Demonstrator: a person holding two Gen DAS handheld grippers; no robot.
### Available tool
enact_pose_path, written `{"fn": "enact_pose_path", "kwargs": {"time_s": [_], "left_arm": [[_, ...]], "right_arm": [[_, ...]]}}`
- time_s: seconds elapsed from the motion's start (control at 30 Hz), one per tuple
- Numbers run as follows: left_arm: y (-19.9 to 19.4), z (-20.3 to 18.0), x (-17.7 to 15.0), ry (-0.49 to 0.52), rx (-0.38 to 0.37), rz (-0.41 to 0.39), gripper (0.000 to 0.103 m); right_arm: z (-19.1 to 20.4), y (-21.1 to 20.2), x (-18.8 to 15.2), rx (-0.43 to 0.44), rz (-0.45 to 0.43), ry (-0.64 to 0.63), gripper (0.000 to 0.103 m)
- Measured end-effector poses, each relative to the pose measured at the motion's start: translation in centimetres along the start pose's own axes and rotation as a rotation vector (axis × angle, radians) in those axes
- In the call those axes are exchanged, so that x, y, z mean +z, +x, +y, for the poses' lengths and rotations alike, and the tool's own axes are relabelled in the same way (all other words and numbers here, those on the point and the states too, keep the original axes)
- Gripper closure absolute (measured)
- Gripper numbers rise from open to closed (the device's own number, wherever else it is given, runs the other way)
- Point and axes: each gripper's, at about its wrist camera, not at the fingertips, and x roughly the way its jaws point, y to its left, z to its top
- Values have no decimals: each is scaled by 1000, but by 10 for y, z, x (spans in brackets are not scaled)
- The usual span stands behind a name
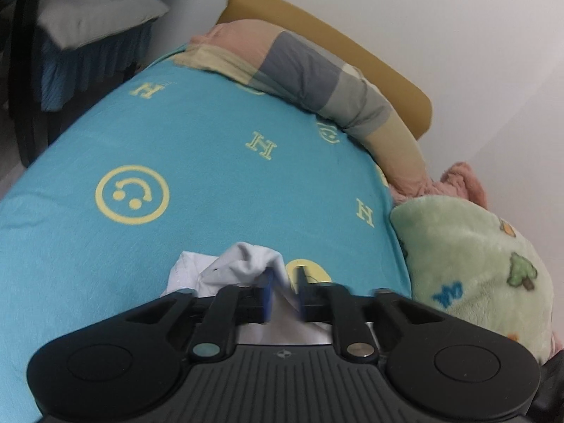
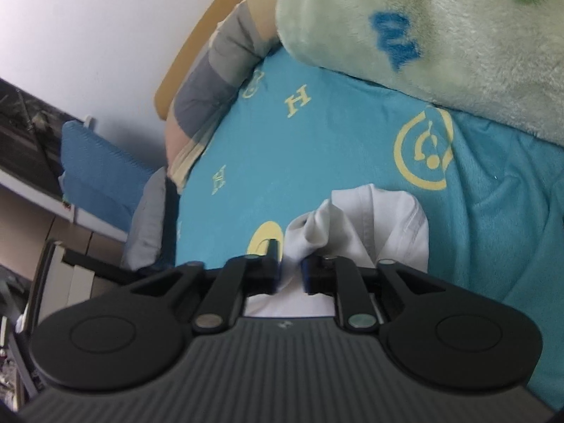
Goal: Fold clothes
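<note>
While one white garment (image 1: 243, 268) lies on one turquoise sheet (image 1: 211, 162), left tool (image 1: 283, 282) apart, right tool (image 2: 289, 264) apart, cloth between both.

The left gripper (image 1: 283, 287) has a matte black body with a ribbed dark grey plate at its centre, marked by a small round cross emblem. Two smooth round caps flank that plate, one on each side. From it run two black linkage bars, each pinned by a silvery round rivet, with angular black struts outside them. The fingers (image 1: 267, 296) are black with blue pads.

The right gripper (image 2: 289, 268) is the same build: ribbed grey plate with a faint emblem, round black caps, two black bars on silvery rivets. Small silvery screw heads sit on the outer link ends. Its fingers (image 2: 307, 276) are black, one showing a blue pad.
</note>
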Motion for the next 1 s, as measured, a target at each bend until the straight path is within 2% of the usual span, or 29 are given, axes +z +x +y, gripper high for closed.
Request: {"fn": "enact_pose_path", "kwargs": {"time_s": [0.03,0.07,0.1,0.17,0.3,0.37,0.43,0.53,0.63,0.8,1.0], "left_arm": [[-5,-3,-1,11,0,-19,32],[-11,-7,-2,26,-1,-41,21],[-17,-10,-3,46,-2,-57,16],[-27,-15,-7,86,5,-70,14],[-39,-19,-21,150,40,-58,9],[-38,-19,-28,183,65,-47,5],[-34,-19,-34,213,94,-29,5],[-19,-18,-37,247,153,-7,5],[-1,-14,-38,275,195,-8,5],[25,-4,-37,269,241,40,5],[23,-6,-38,281,239,46,5]], "right_arm": [[4,-5,-1,24,-8,-16,39],[10,-10,-3,56,-14,-35,29],[16,-14,-6,92,-19,-56,18],[27,-24,-14,135,-24,-104,20],[48,-45,-37,93,-84,-258,19],[55,-46,-43,52,-92,-328,29],[59,-40,-46,7,-87,-387,47],[58,-22,-46,-66,-74,-451,65],[51,3,-42,-143,-57,-496,68],[39,37,-40,-184,-19,-507,69],[44,36,-44,-195,-14,-545,68]]}}
